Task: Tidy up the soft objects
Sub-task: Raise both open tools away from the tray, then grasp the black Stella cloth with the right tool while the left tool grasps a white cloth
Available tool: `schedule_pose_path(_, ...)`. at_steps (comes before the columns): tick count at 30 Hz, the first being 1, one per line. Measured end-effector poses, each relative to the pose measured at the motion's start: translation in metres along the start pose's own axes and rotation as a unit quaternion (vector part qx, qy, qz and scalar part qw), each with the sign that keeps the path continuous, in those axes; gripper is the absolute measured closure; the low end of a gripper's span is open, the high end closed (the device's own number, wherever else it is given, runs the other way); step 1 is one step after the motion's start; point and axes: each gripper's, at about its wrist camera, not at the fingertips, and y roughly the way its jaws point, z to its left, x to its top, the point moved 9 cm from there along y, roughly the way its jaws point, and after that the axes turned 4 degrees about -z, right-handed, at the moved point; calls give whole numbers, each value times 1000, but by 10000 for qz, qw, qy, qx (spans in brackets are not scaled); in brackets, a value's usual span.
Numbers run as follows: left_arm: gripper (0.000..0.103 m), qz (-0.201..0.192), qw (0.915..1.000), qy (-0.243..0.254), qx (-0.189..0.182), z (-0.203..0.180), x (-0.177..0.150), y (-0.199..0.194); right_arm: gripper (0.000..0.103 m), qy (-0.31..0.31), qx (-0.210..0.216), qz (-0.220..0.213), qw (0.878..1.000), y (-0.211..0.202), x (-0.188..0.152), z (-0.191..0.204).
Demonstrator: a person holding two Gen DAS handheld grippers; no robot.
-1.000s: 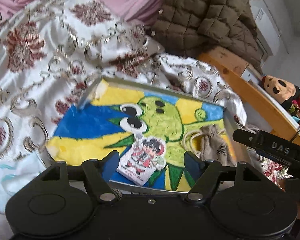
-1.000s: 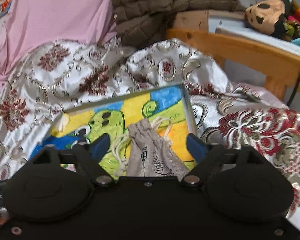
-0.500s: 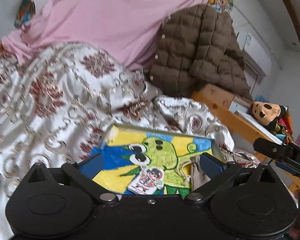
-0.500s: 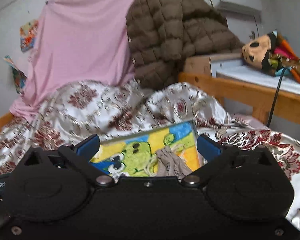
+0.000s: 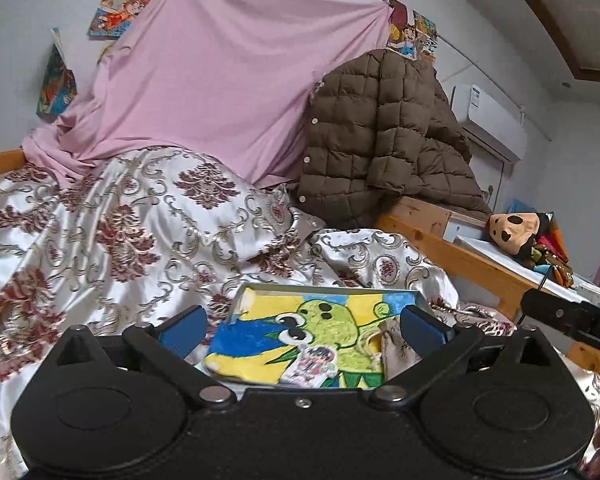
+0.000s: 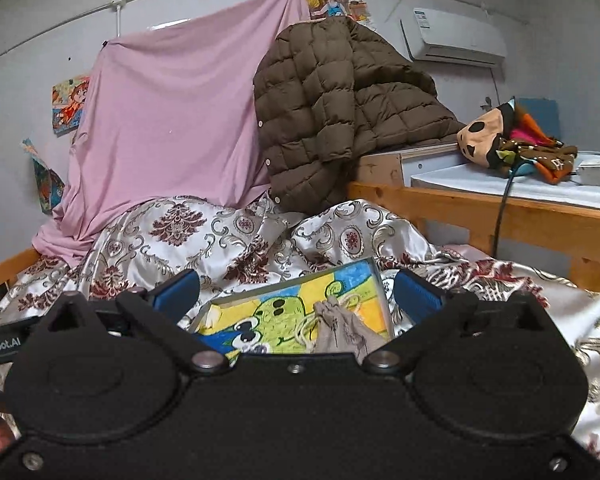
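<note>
Left gripper [image 5: 302, 326] and right gripper [image 6: 296, 290]: jaws just opened, now spread wide, nothing between them. Both hover near the painted tray [image 5: 260, 312] on the patterned quilt [image 5: 140, 220]. Inside the tray: grey drawstring pouch [image 6: 340, 330] at its right side, small cartoon doll [image 5: 312, 364] at its front edge.

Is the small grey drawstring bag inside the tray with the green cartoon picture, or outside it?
Inside. The grey drawstring bag lies on the painted bottom of the tray, within its rim, toward the right side.

Drawstring pouch [image 6: 342, 330] perhaps half hidden
</note>
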Motion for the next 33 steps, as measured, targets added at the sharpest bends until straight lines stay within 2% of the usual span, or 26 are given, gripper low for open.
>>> schedule_pose_path(9,1,191,9997,66,160,21,-21,-38,1,-220,-166,152,9995,-45,-12,9)
schedule_pose_path(14,1,288,9993,119,188,25,-31,-56,0,-95,-310,260,9991,-63,-20,9)
schedule_pose_path(19,1,449,9988,121,182,31,-43,-71,0,135,-519,500,9973,-71,-32,2)
schedule_pose_path(26,1,835,9962,236,18,25,-69,-82,0,19,-1094,1067,9883,-81,-59,-7)
schedule_pose_path(33,1,1128,9907,732,-219,6,-95,-82,1,-207,-1266,1505,9803,-78,-76,-5)
